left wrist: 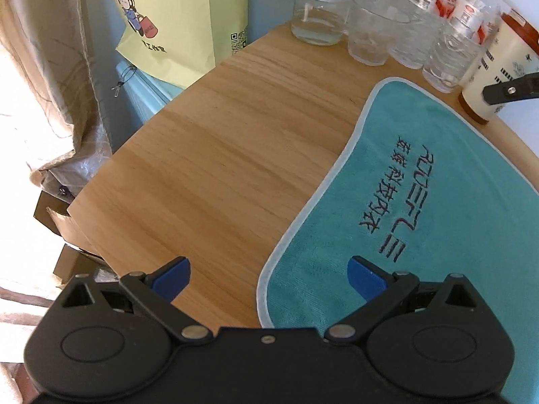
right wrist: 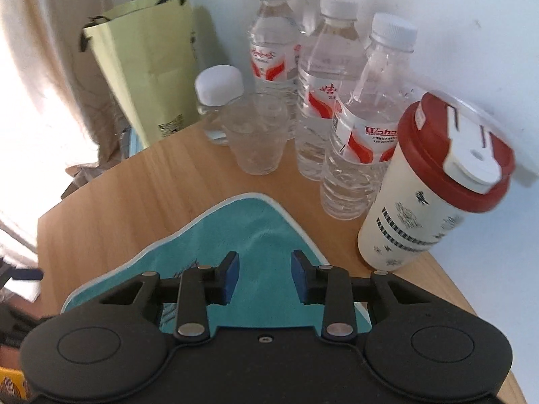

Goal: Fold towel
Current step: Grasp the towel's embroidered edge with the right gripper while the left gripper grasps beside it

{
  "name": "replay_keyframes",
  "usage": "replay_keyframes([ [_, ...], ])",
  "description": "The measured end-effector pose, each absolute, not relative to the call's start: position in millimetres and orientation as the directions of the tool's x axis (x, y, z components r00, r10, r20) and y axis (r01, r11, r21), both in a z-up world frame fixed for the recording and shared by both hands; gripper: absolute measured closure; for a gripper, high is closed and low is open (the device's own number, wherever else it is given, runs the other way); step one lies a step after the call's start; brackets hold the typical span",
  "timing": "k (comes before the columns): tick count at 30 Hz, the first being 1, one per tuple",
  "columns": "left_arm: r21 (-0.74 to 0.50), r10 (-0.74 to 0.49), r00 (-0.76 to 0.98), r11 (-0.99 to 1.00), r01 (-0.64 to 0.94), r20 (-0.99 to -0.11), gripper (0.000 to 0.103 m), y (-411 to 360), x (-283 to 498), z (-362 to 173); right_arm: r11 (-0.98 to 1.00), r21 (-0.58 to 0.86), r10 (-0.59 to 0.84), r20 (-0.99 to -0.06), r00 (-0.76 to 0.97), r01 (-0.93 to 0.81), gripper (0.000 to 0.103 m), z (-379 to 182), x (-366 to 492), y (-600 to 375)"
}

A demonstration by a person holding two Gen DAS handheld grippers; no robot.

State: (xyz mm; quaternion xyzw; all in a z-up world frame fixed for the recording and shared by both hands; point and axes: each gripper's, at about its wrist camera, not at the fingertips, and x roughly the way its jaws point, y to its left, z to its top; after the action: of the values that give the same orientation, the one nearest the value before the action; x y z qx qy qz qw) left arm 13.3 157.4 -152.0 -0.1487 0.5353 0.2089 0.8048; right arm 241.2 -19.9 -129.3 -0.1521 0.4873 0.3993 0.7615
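2 grippers hang over a wooden table [left wrist: 209, 155], each with blue pads and nothing held. Left gripper [left wrist: 269, 277] is spread wide, its left pad [left wrist: 171, 279] above bare wood and its right pad above the near left edge of the towel [left wrist: 421, 208], so the pale hem runs between the fingers. Right gripper [right wrist: 265, 277] is parted less widely, with both pads [right wrist: 231, 277] over the teal cloth; whether they touch it I cannot tell. In the right wrist view the towel [right wrist: 259, 232] lies flat and unfolded, its far corner pointing toward the drinks at the back. Dark embroidered lettering [left wrist: 397, 198] crosses the teal pile in the left wrist view. Just beside the towel's right edge stands a cream cup [right wrist: 421, 215] with a red lid [right wrist: 461, 148]. Behind it, 3 water bottles [right wrist: 363, 124] with red and white labels cluster near the wall, a clear glass [right wrist: 257, 134] in front of them and a small white-capped jar [right wrist: 217, 97] just to its left. Past the table's far left edge a pale green paper bag [right wrist: 148, 64] leans upright, printed with a cartoon figure [left wrist: 129, 3] as the left wrist view shows. Part of the right gripper's black frame [left wrist: 512, 91] shows at the right edge of that view, in front of the cup
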Motion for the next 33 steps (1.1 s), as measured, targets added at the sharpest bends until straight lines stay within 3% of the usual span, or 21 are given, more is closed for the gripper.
replay_keyframes([
  [10, -0.011, 0.175, 0.333, 0.872, -0.489, -0.926, 0.001, 157.6, 16.1, -156.5, 0.625, 0.117, 0.383, -0.908, 0.172, -0.772, 0.061, -157.0, 244.4, 4.3],
  [15, -0.005, 0.172, 0.328, 0.881, -0.473, -0.929, 0.008, 153.4, 17.0, -159.8, 0.610, 0.084, 0.354, -0.919, 0.176, -0.788, 0.057, -174.4, 254.9, 19.0],
  [18, 0.004, 0.176, 0.322, 0.882, -0.471, -0.930, 0.010, 152.7, 16.6, -161.3, 0.616, 0.096, 0.354, -0.920, 0.166, -0.782, 0.056, -181.5, 262.6, 26.1],
  [22, -0.015, 0.157, 0.311, 0.873, -0.487, -0.937, 0.012, 156.2, 15.7, -163.9, 0.577, 0.093, 0.352, -0.925, 0.145, -0.811, 0.046, -192.0, 271.2, 40.2],
  [33, -0.061, 0.119, 0.326, 0.868, -0.493, -0.938, 0.014, 165.9, 13.1, -168.7, 0.515, 0.150, 0.407, -0.909, 0.086, -0.844, 0.045, -205.5, 292.4, 68.1],
])
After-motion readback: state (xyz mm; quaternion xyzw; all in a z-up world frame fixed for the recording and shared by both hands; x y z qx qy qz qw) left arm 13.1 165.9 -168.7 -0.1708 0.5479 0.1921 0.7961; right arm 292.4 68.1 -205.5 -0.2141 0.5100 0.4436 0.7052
